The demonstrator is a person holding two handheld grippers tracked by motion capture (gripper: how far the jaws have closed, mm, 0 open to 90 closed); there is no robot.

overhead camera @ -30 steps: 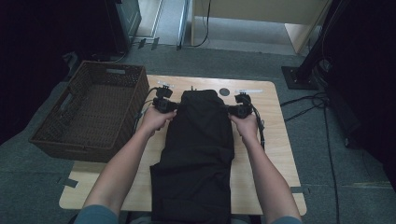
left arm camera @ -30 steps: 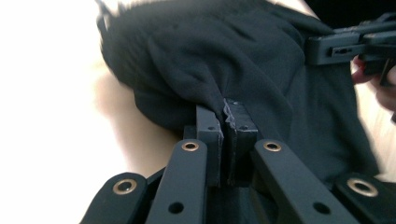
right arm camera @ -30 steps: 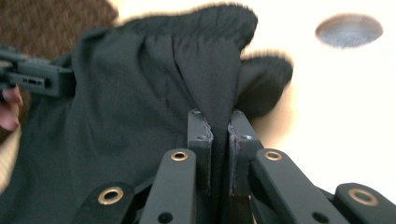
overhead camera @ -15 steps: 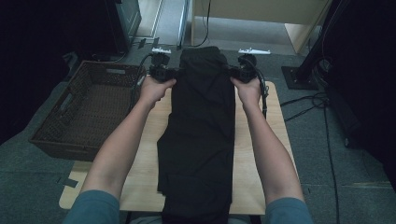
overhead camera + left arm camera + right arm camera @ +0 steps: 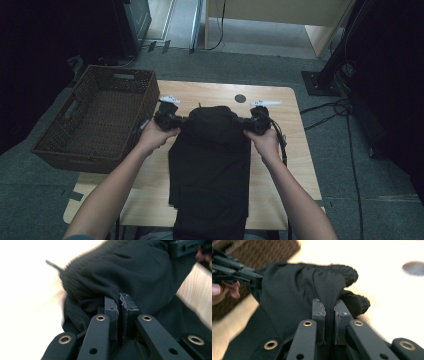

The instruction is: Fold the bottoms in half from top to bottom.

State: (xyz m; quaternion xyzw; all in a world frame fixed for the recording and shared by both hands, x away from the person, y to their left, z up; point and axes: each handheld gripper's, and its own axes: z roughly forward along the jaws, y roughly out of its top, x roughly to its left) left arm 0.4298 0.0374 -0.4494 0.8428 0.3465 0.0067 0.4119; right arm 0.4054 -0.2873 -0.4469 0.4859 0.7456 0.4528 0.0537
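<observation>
**Black garment mid-fold, both corners pinched**

At the centre of the high view, on the wooden desk (image 5: 295, 150), lies a black garment (image 5: 210, 170), probably trousers, stretched lengthwise from the middle of the frame down past the desk's near edge at the bottom. Its far end is lifted and bunched into a rounded hump. The left gripper (image 5: 167, 120) holds that end at its left corner and the right gripper (image 5: 256, 124) holds it at the right corner.

In the left gripper view the fingers (image 5: 111, 312) are closed tight on a pleat of the black cloth, with gathered fabric rising behind them in the upper middle of the frame. In the right gripper view the fingers (image 5: 318, 312) likewise clamp a ridge of cloth, a ribbed hem or waistband curling just beyond.

As for progress, the garment looks narrowed into a long strip already, and the end-over-end fold seems only begun: the raised end sits above the strip's upper part, not yet laid down onto it. Left to do, by my reading, is to lay that end flat, perhaps fold again, and likely move the bundle into the brown wicker basket (image 5: 95, 120) at the upper left.

Both forearms enter from the bottom edge and angle inward, hands level with each other, grippers facing one another across the cloth.
</observation>
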